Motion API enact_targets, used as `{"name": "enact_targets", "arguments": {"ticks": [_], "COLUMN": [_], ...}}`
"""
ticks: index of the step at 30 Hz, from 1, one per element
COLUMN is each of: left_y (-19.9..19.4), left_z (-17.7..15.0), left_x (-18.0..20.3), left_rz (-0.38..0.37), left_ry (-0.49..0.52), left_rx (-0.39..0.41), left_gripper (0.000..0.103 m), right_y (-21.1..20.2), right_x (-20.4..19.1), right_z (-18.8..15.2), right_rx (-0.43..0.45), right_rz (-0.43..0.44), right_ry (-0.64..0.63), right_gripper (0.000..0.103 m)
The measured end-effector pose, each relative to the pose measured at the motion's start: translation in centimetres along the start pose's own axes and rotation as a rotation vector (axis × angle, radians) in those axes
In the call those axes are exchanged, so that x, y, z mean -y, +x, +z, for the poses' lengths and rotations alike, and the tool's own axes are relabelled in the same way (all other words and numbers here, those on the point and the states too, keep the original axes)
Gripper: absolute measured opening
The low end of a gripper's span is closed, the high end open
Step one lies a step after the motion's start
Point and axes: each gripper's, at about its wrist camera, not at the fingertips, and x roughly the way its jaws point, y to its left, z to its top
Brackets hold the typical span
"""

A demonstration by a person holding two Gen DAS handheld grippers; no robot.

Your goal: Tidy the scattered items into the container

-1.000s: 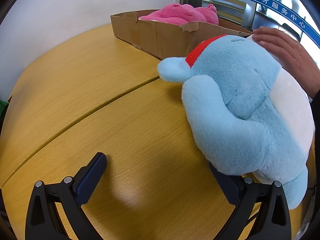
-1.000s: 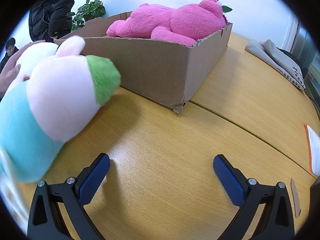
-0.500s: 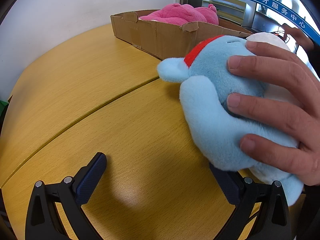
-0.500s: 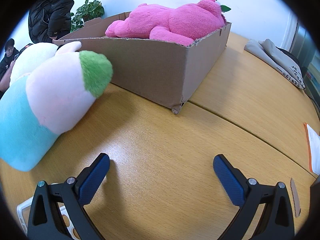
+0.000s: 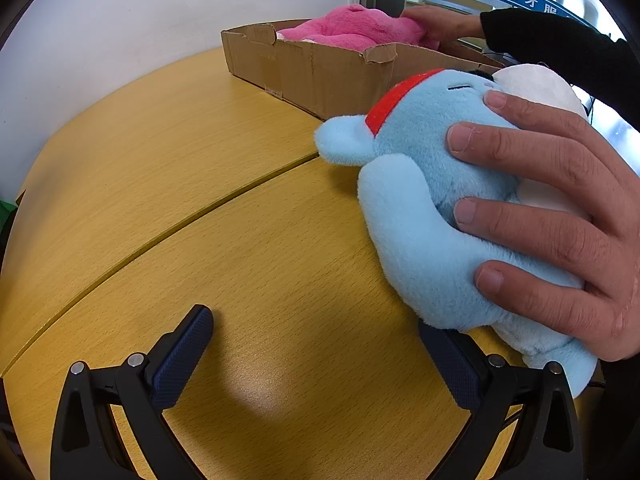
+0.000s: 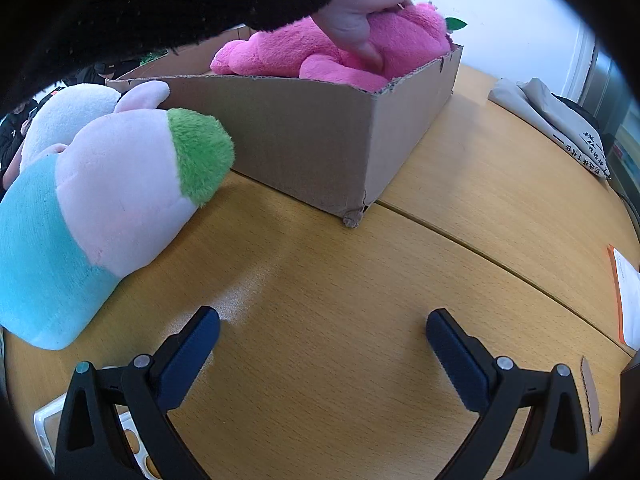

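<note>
A light blue plush toy with a red band lies on the wooden table, and a person's hand rests on it. My left gripper is open just in front of it, its right finger touching the toy's underside. Behind stands a cardboard box holding a pink plush. In the right wrist view a hand in a black sleeve grips the pink plush in the box. A pink, green and teal plush lies left of my open right gripper.
A folded grey bag lies at the far right of the table, an orange-edged paper at the right edge, and a white tray at the lower left. A seam runs across the tabletop.
A hand in a black sleeve has reached into the box and grasped the pink plush. The hand on the blue toy stays put. Both grippers have not moved.
</note>
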Motion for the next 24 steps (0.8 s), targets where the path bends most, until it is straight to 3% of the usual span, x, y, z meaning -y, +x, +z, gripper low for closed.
{"name": "enact_targets", "arguments": {"ticks": [24], "left_y": [-0.19], "left_z": [-0.26], "left_x": [0.01], "left_rz": [0.0], "left_ry": [0.0], "left_rx": [0.0], "left_gripper": [0.103], "right_y": [0.06], "right_x": [0.15], "right_z": [0.2], "right_rx": [-0.002], "right_rz": [0.0], "right_ry": [0.0], "right_gripper": [0.103]}}
